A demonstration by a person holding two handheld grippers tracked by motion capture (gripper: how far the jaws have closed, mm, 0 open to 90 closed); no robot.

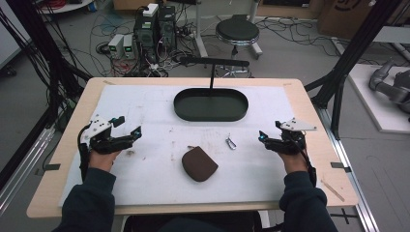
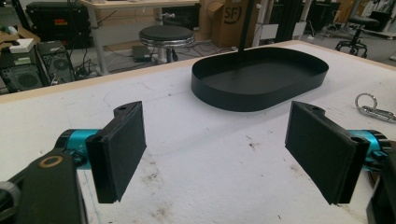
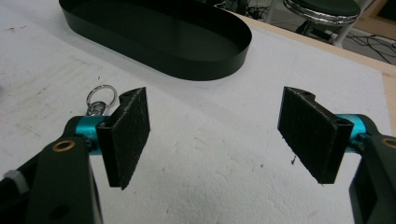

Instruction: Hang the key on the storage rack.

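Table (image 1: 309, 111) w/ white foam mat (image 1: 145, 111) on top. Black oval tray (image 1: 211, 105) sits at far centre of mat, a thin black post rising behind it. Brown pouch (image 1: 199, 164) lies at near centre, betw. the two hands. Left gripper (image 1: 126, 129) hovers over mat's left side, jaws wide apart, nothing betw. them. Right gripper (image 1: 262, 137) over right side, jaws also wide, holding nothing. Small metal key ring clip (image 1: 231, 142) lies just right of pouch, near right gripper.
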